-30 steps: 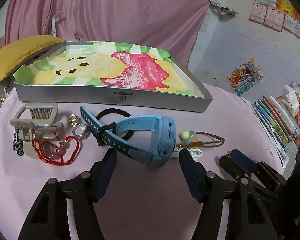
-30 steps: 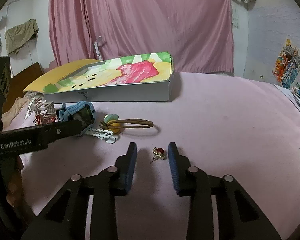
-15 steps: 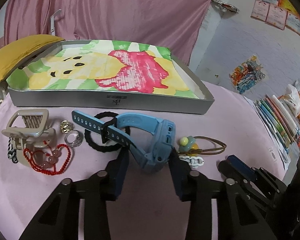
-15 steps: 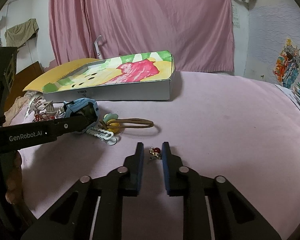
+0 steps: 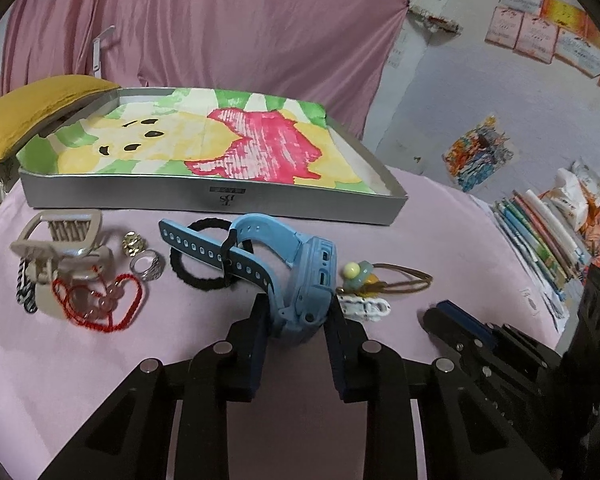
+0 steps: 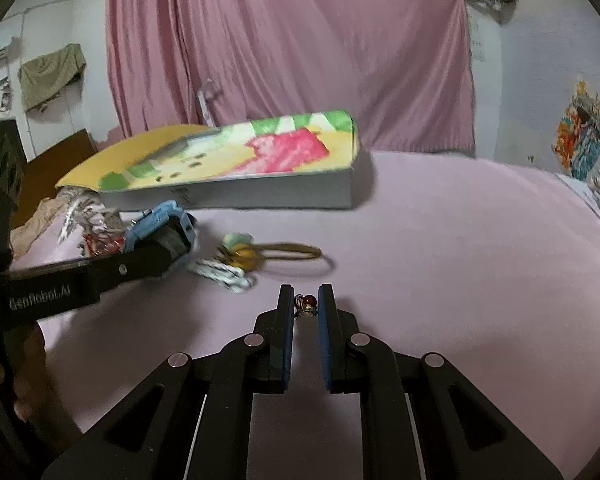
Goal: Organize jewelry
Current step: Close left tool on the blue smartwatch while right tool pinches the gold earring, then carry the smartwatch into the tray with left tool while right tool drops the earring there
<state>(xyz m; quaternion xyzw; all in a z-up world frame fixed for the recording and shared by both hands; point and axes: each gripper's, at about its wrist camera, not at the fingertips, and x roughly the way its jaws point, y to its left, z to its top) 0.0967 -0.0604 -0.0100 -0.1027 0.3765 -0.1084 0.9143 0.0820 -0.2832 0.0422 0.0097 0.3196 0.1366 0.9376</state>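
My left gripper has its jaws drawn in against the body of the blue watch, one pad on each side of the case, so it is clamped on the watch where it lies on the pink cloth. The watch strap runs away to the left and crosses the black hair tie, which lies flat beneath it. Further toward the left edge of the cloth I see a silver ring, a small gold piece just behind it, a red bead string and a beige hair claw touching that string. Just right of the watch sit a green and yellow charm on a brown elastic loop and a white clip.

My right gripper is narrowed to a slim gap, with a small gold earring with a red bead between the tips. I cannot tell whether the pads actually touch it. It sits near the front middle of the cloth, well apart from the cluster.

The shallow grey tray, lined with a bright cartoon drawing, stands along the far edge behind the watch. Nothing from the pile lies in it.
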